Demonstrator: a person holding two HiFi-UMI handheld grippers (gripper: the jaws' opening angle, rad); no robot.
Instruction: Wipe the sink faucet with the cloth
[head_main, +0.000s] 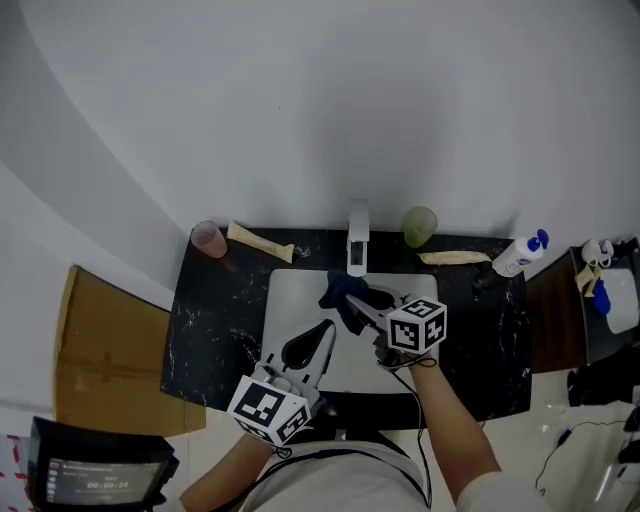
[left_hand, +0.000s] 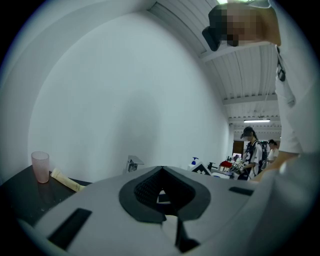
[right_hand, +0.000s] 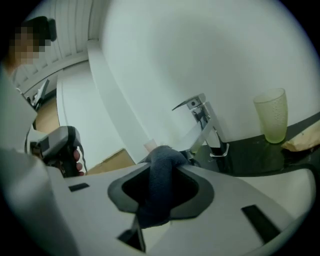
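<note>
The chrome faucet stands at the back edge of the white sink. My right gripper is shut on a dark blue cloth, which hangs bunched over the basin just in front of the spout. In the right gripper view the cloth fills the gap between the jaws of the right gripper, and the faucet rises a little beyond, to the right. My left gripper hovers over the basin's near left part, shut and holding nothing. In its own view the left gripper points towards the faucet.
On the black counter stand a pink cup and a beige packet at back left. A green cup, another packet and a pump bottle are at back right. A wooden board lies left of the counter.
</note>
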